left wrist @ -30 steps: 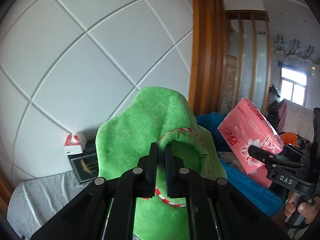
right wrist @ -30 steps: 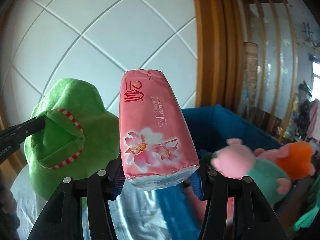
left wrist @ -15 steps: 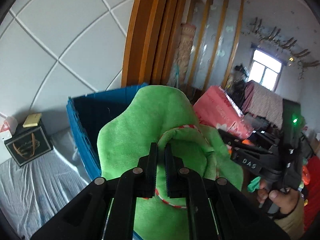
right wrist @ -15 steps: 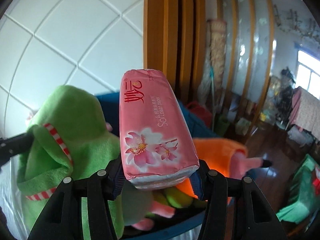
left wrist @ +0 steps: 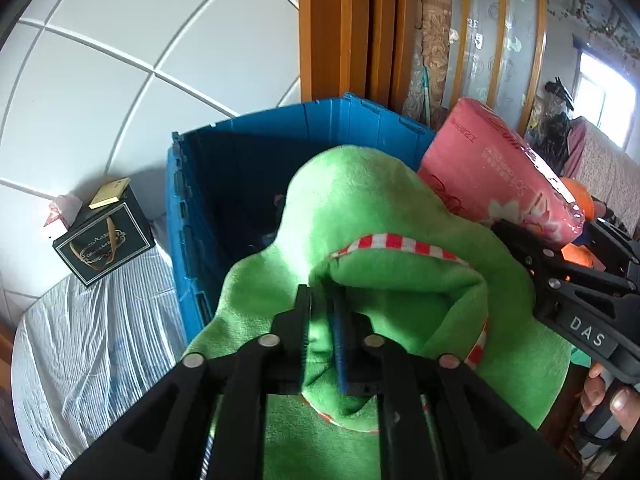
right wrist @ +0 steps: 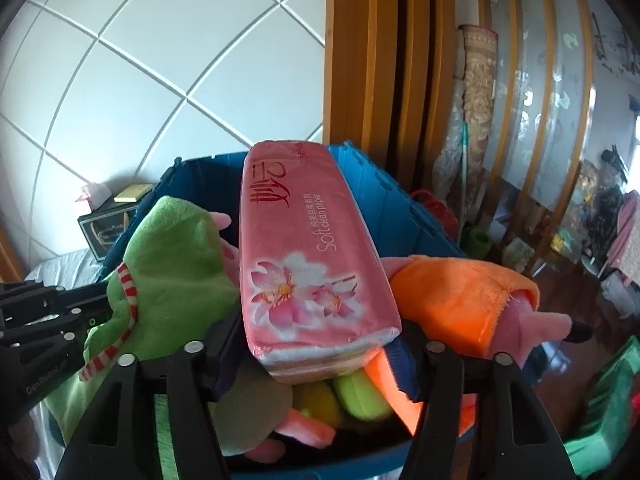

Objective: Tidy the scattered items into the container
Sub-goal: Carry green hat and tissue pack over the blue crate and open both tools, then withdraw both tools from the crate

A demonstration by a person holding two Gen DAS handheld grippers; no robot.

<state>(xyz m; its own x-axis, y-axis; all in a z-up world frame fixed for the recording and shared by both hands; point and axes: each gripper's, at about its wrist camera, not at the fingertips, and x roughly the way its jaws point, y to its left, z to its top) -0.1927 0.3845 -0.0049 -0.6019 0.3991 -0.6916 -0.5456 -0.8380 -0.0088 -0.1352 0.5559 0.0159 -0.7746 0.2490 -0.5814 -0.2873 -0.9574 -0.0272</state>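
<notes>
My left gripper (left wrist: 320, 336) is shut on a fold of a green plush cloth (left wrist: 376, 216) with red-and-white striped trim, held over the blue container (left wrist: 240, 184). The cloth also shows in the right wrist view (right wrist: 176, 256). My right gripper (right wrist: 316, 356) is shut on a pink tissue pack (right wrist: 308, 264), held above the container (right wrist: 400, 208); the pack also shows in the left wrist view (left wrist: 496, 176). Inside the container lie an orange and pink plush toy (right wrist: 460, 304) and other soft items.
A black gift box (left wrist: 104, 240) with a small yellow box and a red-white carton on top stands left of the container on a striped sheet (left wrist: 96, 352). A wooden door frame (right wrist: 360, 60) and tiled wall are behind. Green items (right wrist: 608, 412) lie on the floor at right.
Both grippers have swung right and tilted down over the blue container. Its interior and plush toys now show below the tissue pack. Both grips are unchanged.
</notes>
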